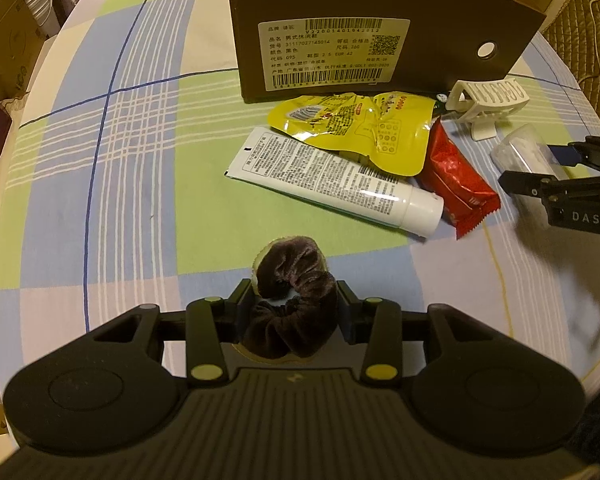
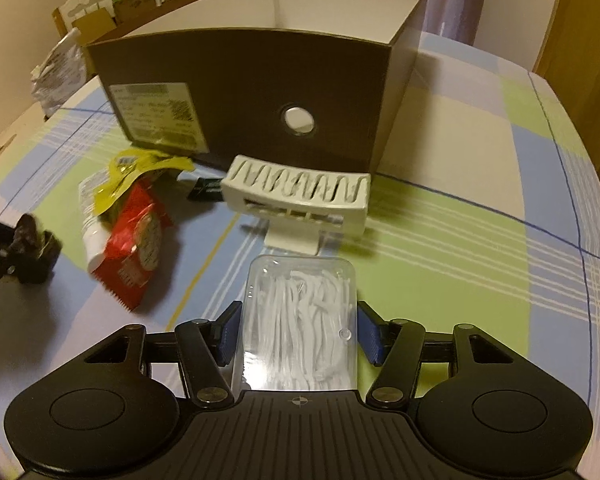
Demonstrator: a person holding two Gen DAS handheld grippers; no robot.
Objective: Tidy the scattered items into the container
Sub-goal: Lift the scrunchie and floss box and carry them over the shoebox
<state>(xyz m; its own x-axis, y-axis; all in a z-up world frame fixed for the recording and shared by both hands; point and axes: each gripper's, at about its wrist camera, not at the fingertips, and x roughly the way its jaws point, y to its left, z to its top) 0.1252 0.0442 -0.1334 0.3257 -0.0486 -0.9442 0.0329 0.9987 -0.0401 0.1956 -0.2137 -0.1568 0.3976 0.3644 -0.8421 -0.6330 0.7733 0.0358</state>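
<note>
Two loads (image 1: 296,292) (image 2: 300,332) before open-topped box (image 2: 260,92)

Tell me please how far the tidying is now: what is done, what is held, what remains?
Nothing visibly in the shoe box yet, though its floor is hidden. In hand: the left hand-held gripper grips a brown scrunchie; the right hand-held gripper grips a clear floss-pick case. Left on the table: white tube, yellow pouch, red packet, white hair claw.

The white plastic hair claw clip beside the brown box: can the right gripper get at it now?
Probably not yet: the right gripper already holds a clear floss-pick case between its fingers, though the white plastic hair claw clip lies unobstructed ahead.
</note>
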